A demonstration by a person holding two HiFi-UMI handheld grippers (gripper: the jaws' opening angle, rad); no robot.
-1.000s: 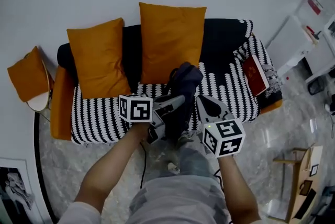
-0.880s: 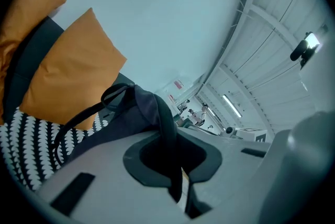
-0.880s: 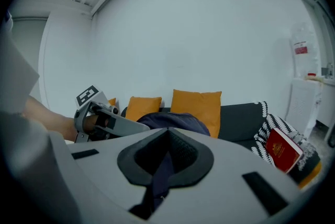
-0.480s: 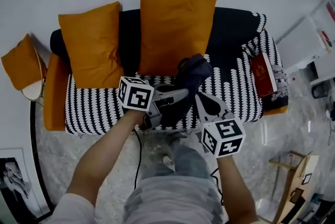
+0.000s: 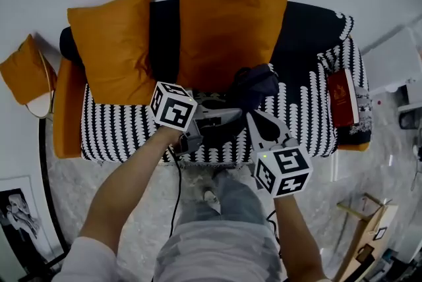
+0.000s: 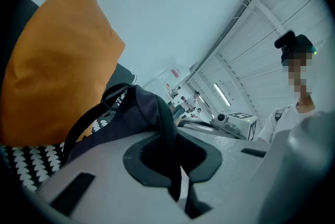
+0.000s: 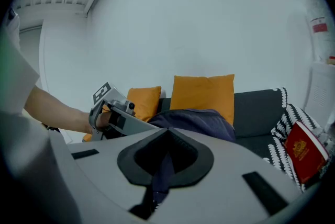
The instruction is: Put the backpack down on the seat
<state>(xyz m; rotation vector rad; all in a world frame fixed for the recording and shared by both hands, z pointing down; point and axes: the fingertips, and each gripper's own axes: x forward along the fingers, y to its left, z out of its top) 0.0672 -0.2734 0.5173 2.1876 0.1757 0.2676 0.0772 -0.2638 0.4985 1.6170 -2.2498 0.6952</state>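
Risks. The backpack [image 5: 254,85] hangs from two claws, so an uneven release is the main worry. If one claw lets go first, the bag likely swings on the other and twists. In the head view its lower part sits close to the front edge of the seat [image 5: 125,132]. Set down there, a soft bag may slump forward and slide to the floor. The strap [image 6: 168,129] could also stay caught between the pads after opening and get dragged back out. The book [image 5: 344,97] lies well off at the sofa's right end, so no conflict is expected.

Claws. The left claw [image 5: 232,116] is clamped on the dark strap, which runs down between its pads in the left gripper view. The right claw [image 5: 254,121] is likewise closed on a dark fold or strap of the bag.

Position. The backpack is over the middle of the seat, in front of the tall cushion [image 5: 227,24]. Whether its base touches the seat I cannot tell, because the claws hide it.

Look. Dark navy soft fabric, rounded and slack at the top, with a black carry loop at the crown. It seems limp and lightly filled.
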